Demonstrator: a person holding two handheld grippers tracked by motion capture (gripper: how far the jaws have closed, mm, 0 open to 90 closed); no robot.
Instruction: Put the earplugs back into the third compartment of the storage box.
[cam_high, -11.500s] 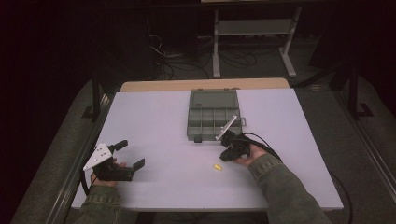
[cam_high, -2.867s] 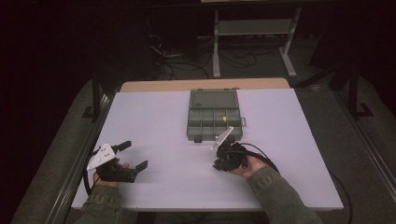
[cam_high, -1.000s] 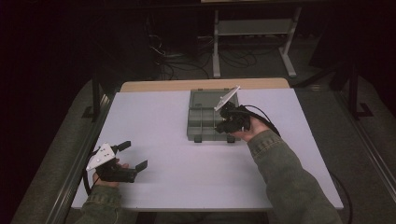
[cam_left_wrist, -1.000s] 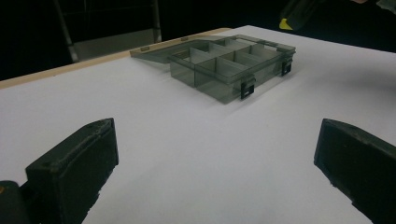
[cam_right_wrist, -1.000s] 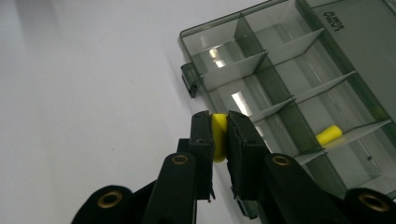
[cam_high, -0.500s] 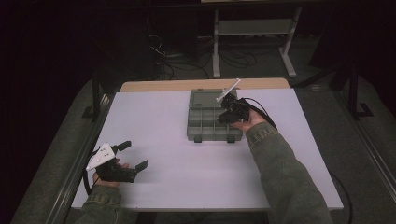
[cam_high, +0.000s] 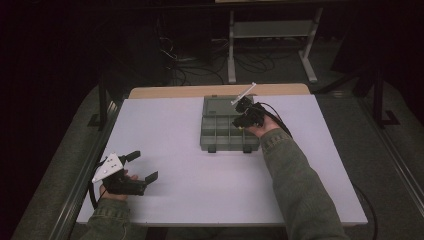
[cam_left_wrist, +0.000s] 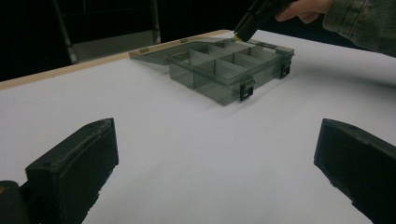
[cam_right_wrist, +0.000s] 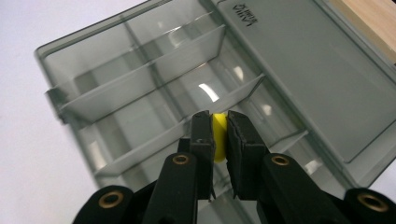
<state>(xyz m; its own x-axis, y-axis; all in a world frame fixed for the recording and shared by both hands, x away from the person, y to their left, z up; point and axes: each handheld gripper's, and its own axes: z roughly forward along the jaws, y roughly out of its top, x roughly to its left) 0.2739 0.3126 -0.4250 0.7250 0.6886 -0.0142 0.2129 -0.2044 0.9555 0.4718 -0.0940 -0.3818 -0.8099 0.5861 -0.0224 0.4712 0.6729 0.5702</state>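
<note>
Fingers (cam_right_wrist: 201, 135) of right gripper (cam_right_wrist: 218, 122) pinch yellow piece (cam_right_wrist: 218, 135) over organizer box (cam_right_wrist: 93, 100).

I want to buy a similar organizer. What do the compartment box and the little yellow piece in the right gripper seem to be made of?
The grey see-through compartment box looks like smooth, glossy moulded plastic: the table shows through its walls, its dividers catch highlights, and raised lettering marks the open lid. The small yellow piece, clamped in the right gripper, looks opaque and matte, perhaps plastic or rubber; too little shows to say.
</note>
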